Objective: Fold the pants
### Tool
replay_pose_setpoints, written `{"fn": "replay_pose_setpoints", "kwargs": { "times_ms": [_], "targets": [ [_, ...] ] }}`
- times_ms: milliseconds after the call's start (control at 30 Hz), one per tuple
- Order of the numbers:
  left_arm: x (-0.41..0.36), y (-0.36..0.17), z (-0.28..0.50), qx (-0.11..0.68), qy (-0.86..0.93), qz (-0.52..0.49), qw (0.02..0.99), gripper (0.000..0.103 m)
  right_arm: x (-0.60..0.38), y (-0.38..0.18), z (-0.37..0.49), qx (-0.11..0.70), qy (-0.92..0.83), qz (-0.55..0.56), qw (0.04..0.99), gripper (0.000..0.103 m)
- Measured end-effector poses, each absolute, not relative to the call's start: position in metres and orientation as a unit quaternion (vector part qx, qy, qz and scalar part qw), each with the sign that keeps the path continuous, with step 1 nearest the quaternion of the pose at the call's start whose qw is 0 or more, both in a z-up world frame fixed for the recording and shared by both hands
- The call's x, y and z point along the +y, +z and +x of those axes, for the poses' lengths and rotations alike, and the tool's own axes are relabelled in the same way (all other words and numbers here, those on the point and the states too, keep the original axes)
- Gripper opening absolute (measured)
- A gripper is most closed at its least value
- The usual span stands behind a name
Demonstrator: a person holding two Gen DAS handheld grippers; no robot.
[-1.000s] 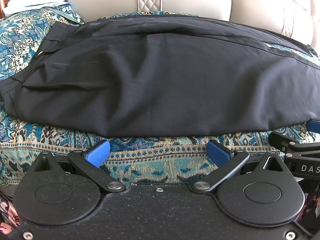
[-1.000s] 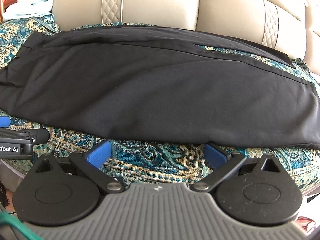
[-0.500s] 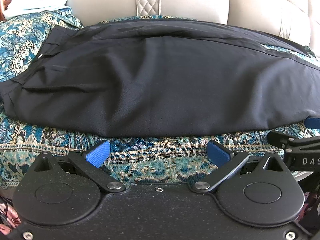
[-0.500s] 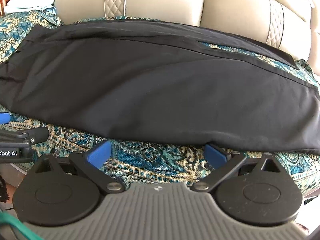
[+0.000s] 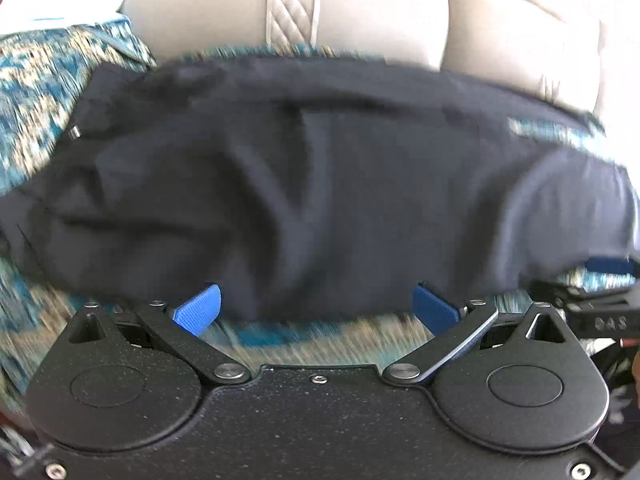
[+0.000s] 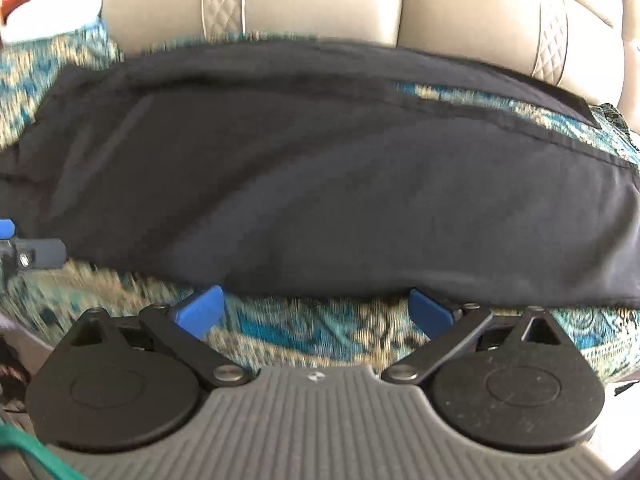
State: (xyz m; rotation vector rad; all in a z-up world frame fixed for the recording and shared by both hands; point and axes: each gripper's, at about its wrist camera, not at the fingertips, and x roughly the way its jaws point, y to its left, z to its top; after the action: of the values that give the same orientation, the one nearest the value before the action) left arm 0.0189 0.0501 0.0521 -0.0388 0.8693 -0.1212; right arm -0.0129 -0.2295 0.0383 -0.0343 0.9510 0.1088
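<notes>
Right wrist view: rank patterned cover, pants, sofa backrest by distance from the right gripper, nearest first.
1. Patterned cover, directly between the right gripper fingers.
2. Pants, just beyond, stretched across the middle.
3. Sofa backrest, behind, along the top.

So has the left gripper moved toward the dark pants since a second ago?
Yes. The left gripper has advanced; its blue pads now meet the dark pants' near hem, hiding the patterned teal cover strip between.
</notes>
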Motion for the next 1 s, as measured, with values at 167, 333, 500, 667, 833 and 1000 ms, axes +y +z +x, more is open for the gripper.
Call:
{"fn": "replay_pose_setpoints", "kwargs": {
  "times_ms": [167,333,500,667,833,1000],
  "targets": [
    [0.105,0.096,0.080,0.386,0.004,-0.057,0.921,0.103,-0.239,0.069,0.010,0.400,0.038,0.004,0.916,0.103],
    [0.160,0.104,0.174,0.393,0.103,-0.078,0.910,0.103,-0.241,0.085,0.053,0.354,0.009,0.014,0.935,0.103],
    [0.203,0.092,0.263,0.396,0.192,-0.107,0.892,0.103,-0.241,0.088,0.097,0.317,-0.016,0.004,0.948,0.103],
    [0.230,0.065,0.323,0.399,0.262,-0.136,0.868,0.103,-0.243,0.081,0.136,0.304,-0.035,-0.005,0.952,0.103],
    [0.230,0.043,0.361,0.413,0.296,-0.161,0.846,0.103,-0.242,0.066,0.165,0.312,-0.048,-0.005,0.949,0.103],
    [0.230,0.028,0.394,0.416,0.342,-0.197,0.819,0.103,-0.234,0.054,0.181,0.318,-0.051,-0.001,0.947,0.103]
  ]
}}
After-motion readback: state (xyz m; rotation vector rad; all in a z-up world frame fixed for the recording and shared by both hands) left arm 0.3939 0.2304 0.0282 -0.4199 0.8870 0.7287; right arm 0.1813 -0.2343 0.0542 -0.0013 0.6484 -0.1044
